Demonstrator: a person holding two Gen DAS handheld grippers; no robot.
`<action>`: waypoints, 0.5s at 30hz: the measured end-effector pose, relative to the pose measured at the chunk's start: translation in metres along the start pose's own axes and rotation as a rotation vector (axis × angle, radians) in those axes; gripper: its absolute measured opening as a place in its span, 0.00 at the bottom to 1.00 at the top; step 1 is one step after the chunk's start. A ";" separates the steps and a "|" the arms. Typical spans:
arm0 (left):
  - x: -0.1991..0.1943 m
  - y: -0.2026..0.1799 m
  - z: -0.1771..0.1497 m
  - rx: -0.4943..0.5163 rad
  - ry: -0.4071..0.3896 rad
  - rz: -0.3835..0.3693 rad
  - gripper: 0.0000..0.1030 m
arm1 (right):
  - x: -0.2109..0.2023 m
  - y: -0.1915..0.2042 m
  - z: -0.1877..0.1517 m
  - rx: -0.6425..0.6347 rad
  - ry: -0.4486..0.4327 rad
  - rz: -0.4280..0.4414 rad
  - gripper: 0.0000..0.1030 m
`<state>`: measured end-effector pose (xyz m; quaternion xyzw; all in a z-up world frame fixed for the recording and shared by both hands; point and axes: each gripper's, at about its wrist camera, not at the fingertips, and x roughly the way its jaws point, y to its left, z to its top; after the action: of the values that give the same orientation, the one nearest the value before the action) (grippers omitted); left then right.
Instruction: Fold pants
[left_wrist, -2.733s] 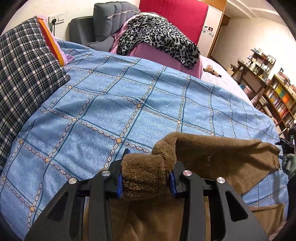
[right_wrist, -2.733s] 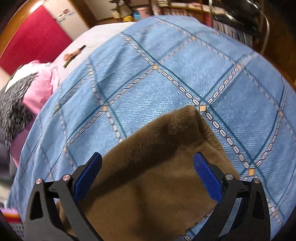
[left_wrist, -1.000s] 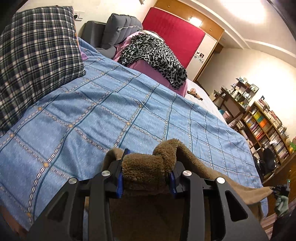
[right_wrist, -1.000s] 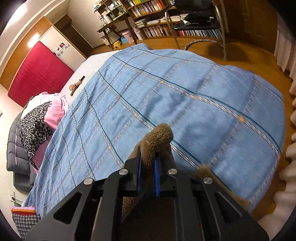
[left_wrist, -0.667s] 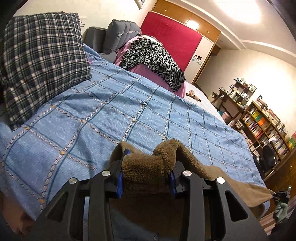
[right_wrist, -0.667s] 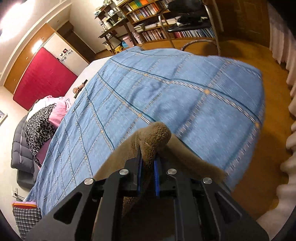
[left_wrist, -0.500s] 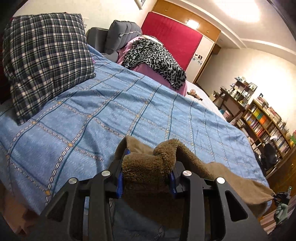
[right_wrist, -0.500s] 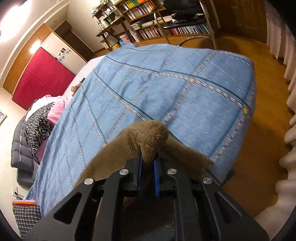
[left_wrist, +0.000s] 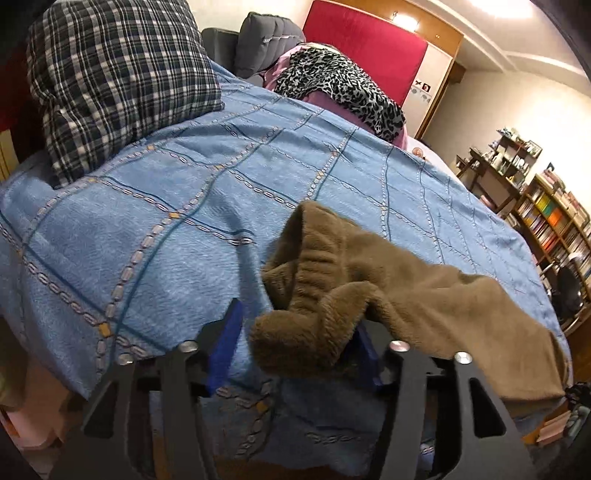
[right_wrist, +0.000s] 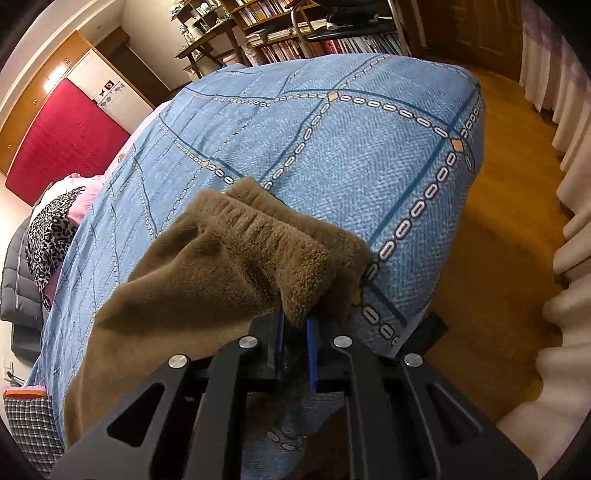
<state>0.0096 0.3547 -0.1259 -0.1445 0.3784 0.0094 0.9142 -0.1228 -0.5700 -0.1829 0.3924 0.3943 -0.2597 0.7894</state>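
Note:
Brown fleece pants (left_wrist: 424, 291) lie stretched along the near edge of a bed covered by a blue quilt (left_wrist: 192, 192). In the left wrist view my left gripper (left_wrist: 295, 347) is low at the bed's edge and its jaws are opening. A bunched end of the pants sits between them, and the left blue pad (left_wrist: 225, 339) stands apart from the cloth. In the right wrist view my right gripper (right_wrist: 295, 332) is shut on a fold at the other end of the pants (right_wrist: 221, 266), near the quilt's corner (right_wrist: 443, 155).
A plaid pillow (left_wrist: 118, 81) sits at the left of the bed. A leopard-print cloth (left_wrist: 340, 85) lies before a red headboard (left_wrist: 365, 44). Bookshelves (left_wrist: 554, 221) line the far wall. Wooden floor (right_wrist: 498, 221) and a pale curtain (right_wrist: 569, 184) are to the right of the bed's corner.
Both grippers have sunk towards the bed's near edge, laying the pants on the quilt. The left jaws have spread off the bunched cloth. The right jaws stay pinched on the fold.

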 end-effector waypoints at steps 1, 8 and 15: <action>-0.002 0.002 0.000 0.007 -0.003 0.004 0.63 | 0.001 -0.001 0.000 0.004 0.000 0.002 0.09; -0.017 0.000 0.004 0.049 0.017 0.034 0.71 | 0.009 0.000 0.001 -0.007 -0.010 -0.011 0.09; -0.038 0.000 0.001 -0.010 0.058 -0.068 0.73 | 0.014 0.000 0.005 0.001 0.001 -0.007 0.09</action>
<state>-0.0168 0.3580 -0.0989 -0.1622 0.3996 -0.0241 0.9019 -0.1129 -0.5754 -0.1920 0.3914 0.3962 -0.2623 0.7881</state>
